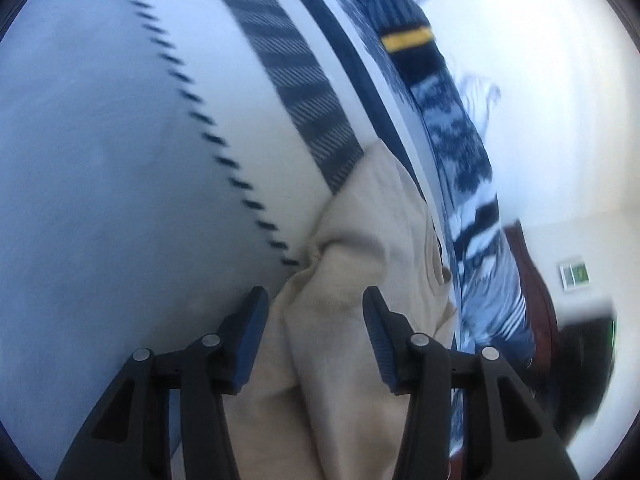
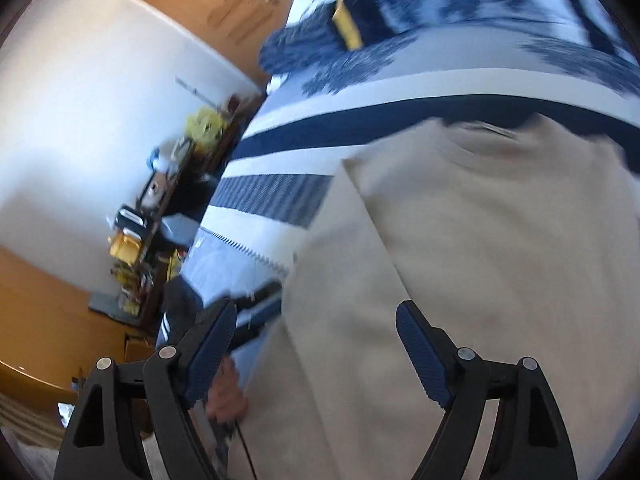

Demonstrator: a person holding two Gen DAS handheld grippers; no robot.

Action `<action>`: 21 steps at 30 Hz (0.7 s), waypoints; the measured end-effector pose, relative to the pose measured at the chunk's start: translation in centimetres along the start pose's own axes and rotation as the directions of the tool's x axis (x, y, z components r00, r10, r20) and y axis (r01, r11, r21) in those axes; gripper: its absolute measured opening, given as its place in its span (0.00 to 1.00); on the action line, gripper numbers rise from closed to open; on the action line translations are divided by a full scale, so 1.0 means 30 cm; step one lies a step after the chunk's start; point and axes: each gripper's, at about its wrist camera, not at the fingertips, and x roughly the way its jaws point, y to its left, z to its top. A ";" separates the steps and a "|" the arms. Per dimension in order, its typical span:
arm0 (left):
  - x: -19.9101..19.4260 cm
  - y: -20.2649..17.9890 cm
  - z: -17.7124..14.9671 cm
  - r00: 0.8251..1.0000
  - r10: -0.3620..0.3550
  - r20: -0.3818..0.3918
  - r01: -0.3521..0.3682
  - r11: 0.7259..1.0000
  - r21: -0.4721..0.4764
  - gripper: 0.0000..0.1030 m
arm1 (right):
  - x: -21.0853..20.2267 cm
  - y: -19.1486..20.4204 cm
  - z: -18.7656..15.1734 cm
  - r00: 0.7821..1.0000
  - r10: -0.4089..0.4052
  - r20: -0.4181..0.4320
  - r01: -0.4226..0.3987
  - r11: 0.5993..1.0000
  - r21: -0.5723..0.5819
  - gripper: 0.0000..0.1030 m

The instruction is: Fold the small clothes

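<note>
A beige garment (image 1: pixel 360 248) lies bunched on a white bedspread with navy stripes (image 1: pixel 120 160). It runs up between the fingers of my left gripper (image 1: pixel 315 294), whose pads stand apart with their ribbed faces showing, so the gripper is open. In the right wrist view the same beige garment (image 2: pixel 460 260) spreads wide and smooth over the bedspread (image 2: pixel 280 152). My right gripper (image 2: pixel 316 308) hovers over its left part, wide open and holding nothing. The left gripper (image 2: pixel 260 304) shows blurred at the cloth's left edge, with a hand (image 2: pixel 224 392) below it.
A blue-and-white patterned blanket with a yellow tag (image 2: pixel 348 28) lies beyond the stripes. A dark wooden bed frame (image 1: pixel 536 280) borders the bed. A cluttered shelf (image 2: pixel 160 220) stands against the white wall beside the bed, with a wooden door (image 2: pixel 224 0) behind it.
</note>
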 end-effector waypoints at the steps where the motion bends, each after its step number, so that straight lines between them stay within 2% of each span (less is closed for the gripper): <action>1: 0.010 -0.004 0.002 1.000 0.007 -0.011 -0.007 1.000 0.011 0.44 | 0.062 0.002 0.050 1.000 -0.003 -0.019 0.003 1.000 -0.004 0.81; 2: 0.016 -0.004 0.004 1.000 0.018 -0.020 -0.017 1.000 0.017 0.39 | 0.155 0.007 0.131 0.999 -0.024 -0.048 0.024 1.000 -0.012 0.78; 6: 0.032 0.015 0.025 0.999 0.025 -0.021 -0.024 1.000 0.018 0.25 | 0.454 0.003 0.337 0.986 -0.112 -0.126 0.106 0.993 -0.049 0.68; 9: 0.038 0.039 0.036 1.000 -0.009 -0.016 0.009 1.000 -0.024 0.23 | 0.641 -0.033 0.436 0.969 -0.181 -0.170 0.175 0.983 -0.048 0.61; 11: 0.042 0.034 0.037 1.000 -0.002 -0.018 0.002 1.000 -0.007 0.20 | 0.746 -0.058 0.462 0.946 -0.244 -0.214 0.234 0.970 -0.070 0.58; 12: 0.040 0.032 0.036 1.000 -0.007 -0.018 0.007 1.000 -0.004 0.16 | 0.775 -0.069 0.469 0.936 -0.265 -0.232 0.255 0.964 -0.071 0.41; 13: 0.039 0.026 0.034 1.000 -0.017 -0.019 0.017 1.000 -0.002 0.05 | 0.794 -0.073 0.469 0.928 -0.290 -0.234 0.280 0.957 -0.073 0.27; 14: 0.031 0.019 0.034 1.000 -0.025 -0.013 0.025 1.000 0.004 0.05 | 0.803 -0.063 0.471 0.933 -0.273 -0.234 0.261 0.962 -0.079 0.05; 16: -0.023 -0.007 0.032 0.996 -0.055 0.068 0.053 0.998 0.030 0.04 | 0.778 -0.030 0.475 0.939 -0.278 -0.201 0.262 0.960 -0.101 0.04; 17: -0.054 -0.028 0.031 0.992 -0.070 0.109 0.064 0.996 0.061 0.04 | 0.735 0.001 0.485 0.946 -0.286 -0.152 0.271 0.956 -0.112 0.03; 19: -0.071 -0.052 0.028 0.989 -0.091 0.116 0.081 0.993 0.090 0.04 | 0.661 0.036 0.510 0.960 -0.273 -0.064 0.266 0.958 -0.106 0.02; 20: -0.064 -0.054 0.024 0.991 -0.086 0.107 0.076 0.993 0.096 0.04 | 0.616 0.032 0.534 0.967 -0.253 -0.016 0.252 0.966 -0.064 0.02; 21: -0.048 -0.051 0.022 0.994 -0.035 0.104 0.024 0.994 0.103 0.04 | 0.602 0.023 0.546 0.970 -0.245 -0.005 0.244 0.969 -0.041 0.02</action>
